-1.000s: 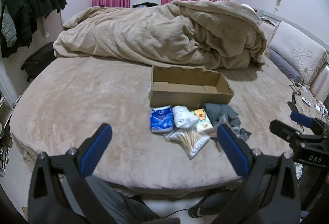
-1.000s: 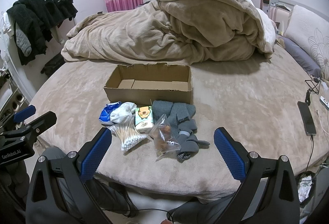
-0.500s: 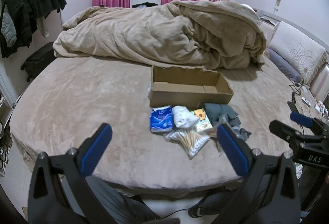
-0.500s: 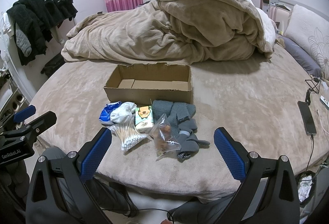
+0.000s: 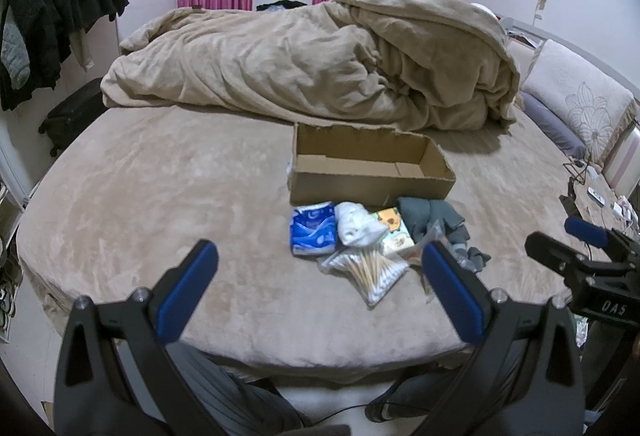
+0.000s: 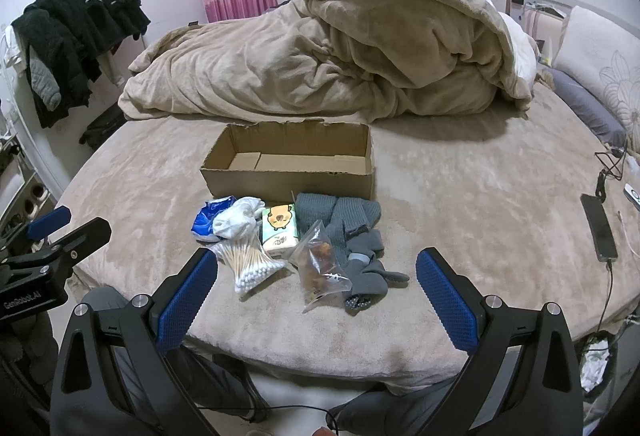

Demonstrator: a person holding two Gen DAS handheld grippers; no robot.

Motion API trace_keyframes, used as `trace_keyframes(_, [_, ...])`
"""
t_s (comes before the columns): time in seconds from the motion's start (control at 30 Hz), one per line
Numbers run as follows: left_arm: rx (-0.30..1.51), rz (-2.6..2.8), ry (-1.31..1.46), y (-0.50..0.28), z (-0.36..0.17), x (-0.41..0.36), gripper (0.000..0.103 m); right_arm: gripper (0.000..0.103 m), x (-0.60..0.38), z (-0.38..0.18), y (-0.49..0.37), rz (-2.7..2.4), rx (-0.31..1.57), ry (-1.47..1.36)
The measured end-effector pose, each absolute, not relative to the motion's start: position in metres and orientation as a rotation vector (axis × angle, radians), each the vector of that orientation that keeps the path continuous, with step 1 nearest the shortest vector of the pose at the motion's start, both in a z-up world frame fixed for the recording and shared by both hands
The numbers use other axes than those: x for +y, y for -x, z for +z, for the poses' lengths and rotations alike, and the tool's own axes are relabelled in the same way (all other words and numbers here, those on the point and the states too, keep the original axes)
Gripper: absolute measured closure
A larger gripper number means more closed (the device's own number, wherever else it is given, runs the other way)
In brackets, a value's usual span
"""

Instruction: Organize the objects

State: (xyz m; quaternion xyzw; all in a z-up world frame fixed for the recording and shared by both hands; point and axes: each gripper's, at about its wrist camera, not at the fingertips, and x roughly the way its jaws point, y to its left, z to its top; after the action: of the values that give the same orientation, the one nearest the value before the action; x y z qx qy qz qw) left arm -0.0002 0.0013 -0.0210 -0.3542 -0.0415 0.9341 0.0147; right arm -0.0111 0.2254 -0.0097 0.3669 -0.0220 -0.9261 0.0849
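An empty open cardboard box [image 5: 370, 172] [image 6: 292, 166] stands on the bed. In front of it lie a blue tissue pack [image 5: 313, 229] [image 6: 205, 221], a white sock bundle [image 5: 356, 225] [image 6: 237, 222], a bear-print tissue pack [image 5: 394, 230] [image 6: 279, 230], a bag of cotton swabs [image 5: 370, 272] [image 6: 248, 262], a clear snack bag [image 6: 320, 268] and grey socks [image 6: 352, 236] [image 5: 436, 224]. My left gripper [image 5: 318, 286] is open and empty, near the bed's front edge. My right gripper [image 6: 316, 290] is open and empty, just short of the snack bag.
A rumpled beige duvet [image 5: 320, 64] fills the far half of the bed. Pillows [image 5: 576, 104] lie at right. A phone on a cable [image 6: 599, 232] rests at the bed's right edge. Dark clothes [image 6: 76, 36] hang at left.
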Motion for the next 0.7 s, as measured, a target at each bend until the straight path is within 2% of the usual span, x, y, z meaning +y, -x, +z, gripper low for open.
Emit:
trace_keyframes(0.33, [-0.147, 2.876, 1.173, 0.025, -0.042, -0.003, 0.001, 0.002, 0.234, -0.022, 0.019, -2.768, -0.083, -1.112])
trace_keyframes(0.7, [-0.153, 2.858, 1.309, 0.087, -0.098, -0.021, 0.001, 0.004, 0.261, -0.048, 0.063, -2.774, -0.131, -1.188])
